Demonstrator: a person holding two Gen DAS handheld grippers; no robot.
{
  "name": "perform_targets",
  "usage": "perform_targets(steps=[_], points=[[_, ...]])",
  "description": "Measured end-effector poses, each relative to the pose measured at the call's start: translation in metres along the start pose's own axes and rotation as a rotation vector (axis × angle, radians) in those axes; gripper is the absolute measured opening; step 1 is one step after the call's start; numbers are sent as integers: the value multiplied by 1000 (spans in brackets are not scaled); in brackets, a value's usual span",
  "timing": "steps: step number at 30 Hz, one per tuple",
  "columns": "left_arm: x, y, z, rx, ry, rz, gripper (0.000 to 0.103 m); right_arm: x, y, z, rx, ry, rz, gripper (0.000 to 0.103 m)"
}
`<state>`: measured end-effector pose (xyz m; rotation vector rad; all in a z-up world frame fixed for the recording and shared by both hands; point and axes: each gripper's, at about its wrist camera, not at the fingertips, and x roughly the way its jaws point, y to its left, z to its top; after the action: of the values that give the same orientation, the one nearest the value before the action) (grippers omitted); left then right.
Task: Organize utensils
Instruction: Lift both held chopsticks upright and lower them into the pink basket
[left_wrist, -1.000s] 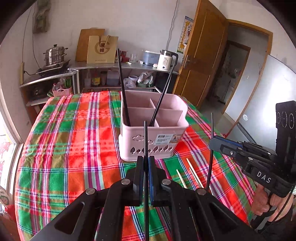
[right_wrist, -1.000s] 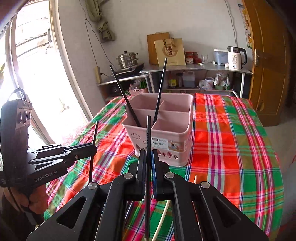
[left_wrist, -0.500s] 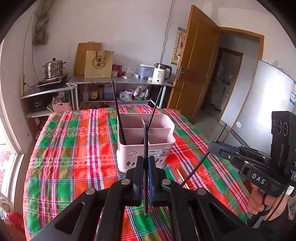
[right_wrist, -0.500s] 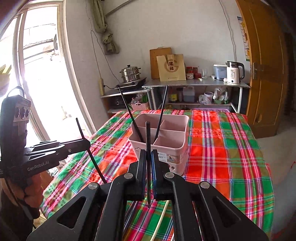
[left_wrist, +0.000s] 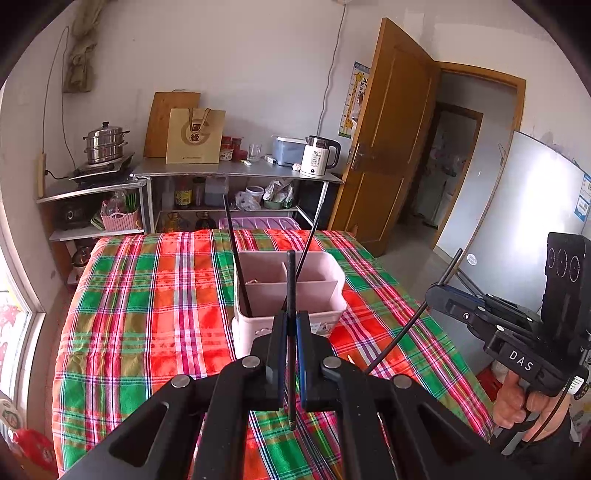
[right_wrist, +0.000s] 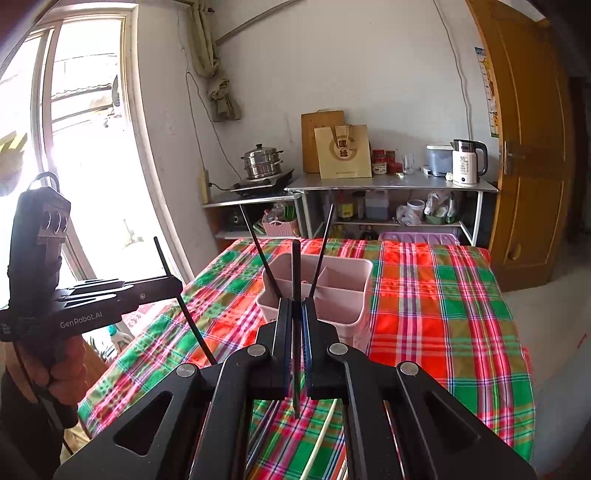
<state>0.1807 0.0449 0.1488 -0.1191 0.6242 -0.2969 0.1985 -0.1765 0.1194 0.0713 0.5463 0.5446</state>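
Observation:
A pink divided utensil holder (left_wrist: 334, 301) (right_wrist: 354, 295) stands mid-table on the plaid cloth, with two black chopsticks (left_wrist: 236, 258) (right_wrist: 258, 251) leaning in it. My left gripper (left_wrist: 291, 325) is shut on a black chopstick (left_wrist: 291, 280), held upright above the table in front of the holder. My right gripper (right_wrist: 296, 314) is shut on another black chopstick (right_wrist: 296, 269); it shows tilted in the left wrist view (left_wrist: 406, 328). The left gripper with its tilted chopstick shows in the right wrist view (right_wrist: 173, 286).
Pale chopsticks (right_wrist: 321, 435) lie on the plaid tablecloth (left_wrist: 147, 314) near the front edge. Behind the table stand metal shelves (left_wrist: 236, 171) with a kettle (left_wrist: 317, 157), a steamer pot (left_wrist: 105, 142) and jars. A wooden door (left_wrist: 388, 147) is at right, a window (right_wrist: 74, 147) at left.
Both grippers have pulled back and risen away from the holder, each still gripping its black chopstick. The held chopsticks now tilt instead of standing vertical.

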Motion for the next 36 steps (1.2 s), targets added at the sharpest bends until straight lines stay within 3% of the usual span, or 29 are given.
perform_targets(steps=[15, 20, 27, 36], points=[[-7, 12, 97, -11, -134, 14, 4, 8, 0, 76, 18, -158, 24, 5], [1, 16, 115, -6, -160, 13, 4, 23, 2, 88, 15, -175, 21, 5], [41, 30, 109, -23, -132, 5, 4, 55, -1, 78, 25, -143, 16, 5], [83, 49, 78, -54, -68, 4, 4, 92, -16, 48, 68, -42, 11, 5]])
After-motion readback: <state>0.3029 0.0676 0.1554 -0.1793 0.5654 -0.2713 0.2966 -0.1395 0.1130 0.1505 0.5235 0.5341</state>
